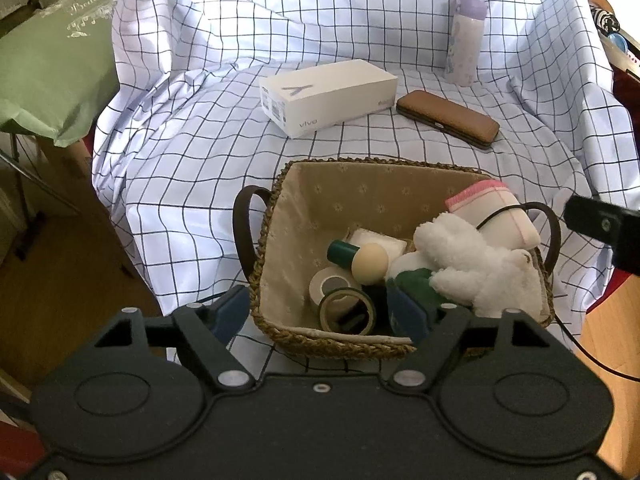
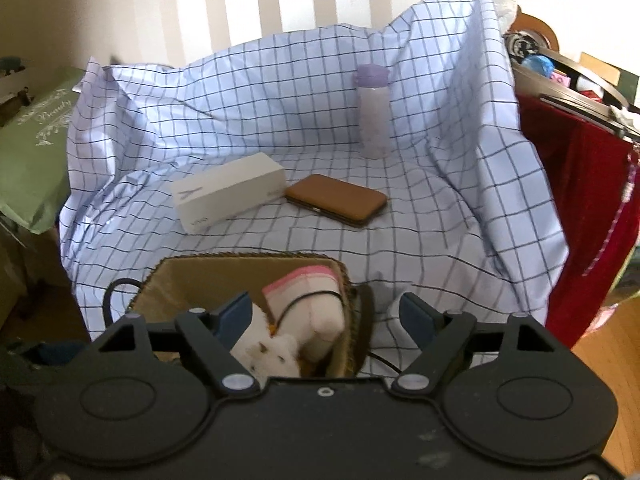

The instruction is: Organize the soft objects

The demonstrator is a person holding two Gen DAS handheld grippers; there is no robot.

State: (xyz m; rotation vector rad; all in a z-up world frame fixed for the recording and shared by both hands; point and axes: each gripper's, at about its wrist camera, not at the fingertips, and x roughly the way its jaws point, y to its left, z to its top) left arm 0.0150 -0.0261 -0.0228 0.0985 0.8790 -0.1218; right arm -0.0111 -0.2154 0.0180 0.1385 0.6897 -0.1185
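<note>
A woven basket (image 1: 362, 163) with beige lining sits on the checked cloth. It holds a white plush toy (image 1: 472, 268), a white soft piece with pink trim (image 1: 500, 212), tape rolls (image 1: 346, 312) and a green-capped bottle (image 1: 344, 252). My left gripper (image 1: 320, 314) is open and straddles the basket's near left wall, one finger outside and one inside by the plush. In the right wrist view my right gripper (image 2: 325, 316) is open over the basket's right wall (image 2: 352, 320). The plush toy (image 2: 272, 350) and the pink-trimmed piece (image 2: 316, 312) lie between its fingers, untouched by the right pad.
Behind the basket lie a white phone box (image 1: 328, 96) and a brown case (image 1: 448, 118), with a lilac bottle (image 1: 466, 40) standing farther back. A green bag (image 1: 52, 68) is at the left, a red cloth (image 2: 592, 220) at the right. A black cable (image 1: 504, 210) crosses the basket.
</note>
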